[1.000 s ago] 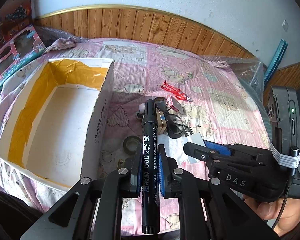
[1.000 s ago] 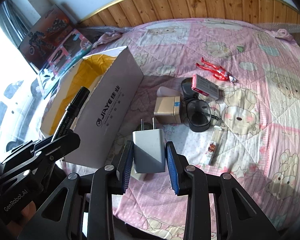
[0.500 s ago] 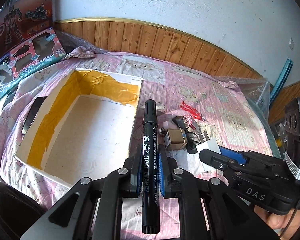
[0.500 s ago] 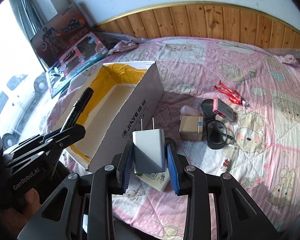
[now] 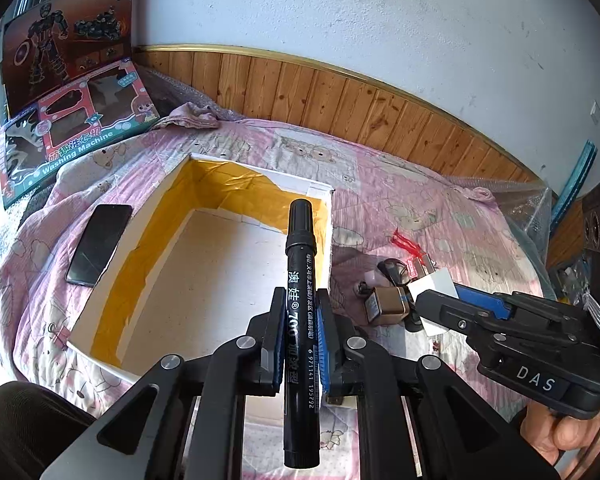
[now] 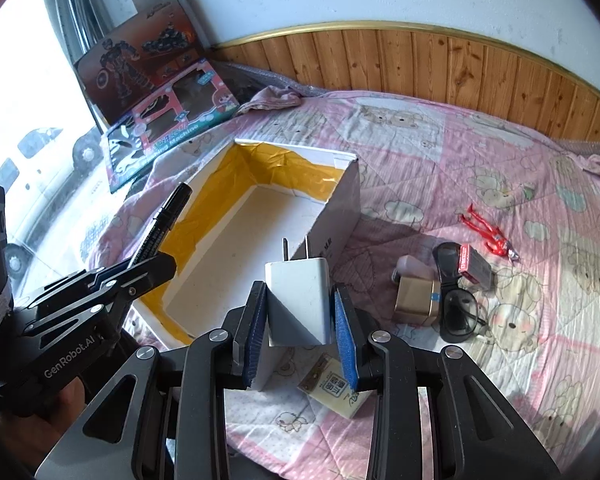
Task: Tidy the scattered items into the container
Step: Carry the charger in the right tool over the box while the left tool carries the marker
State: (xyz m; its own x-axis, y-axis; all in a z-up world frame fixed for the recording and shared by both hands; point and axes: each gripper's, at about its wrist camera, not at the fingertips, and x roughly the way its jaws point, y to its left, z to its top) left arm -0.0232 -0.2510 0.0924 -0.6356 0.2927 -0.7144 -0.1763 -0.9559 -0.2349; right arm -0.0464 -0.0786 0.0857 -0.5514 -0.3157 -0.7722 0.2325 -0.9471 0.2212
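Observation:
My left gripper [image 5: 299, 312] is shut on a black marker pen [image 5: 299, 288] that points up over the open white cardboard box [image 5: 156, 216] lined with yellow tape. My right gripper [image 6: 300, 308] is shut on a white wall charger [image 6: 298, 300], prongs up, held above the box's [image 6: 340, 204] near right corner. On the pink quilt to the right lie a small gold box [image 6: 414, 298], black sunglasses [image 6: 458, 304], a red-and-grey packet [image 6: 476, 266], a red toy figure [image 6: 486, 234] and a pale pink item [image 6: 414, 266].
A black phone [image 5: 98, 244] lies on the quilt left of the box. Two toy boxes [image 6: 152, 80] lean against the far-left wall. A cream packet [image 6: 338, 386] lies just under my right gripper. Wood panelling [image 5: 340, 96] backs the bed.
Both grippers have risen and swung left, so the box's inside now sits under them. The marker and the charger stay gripped.

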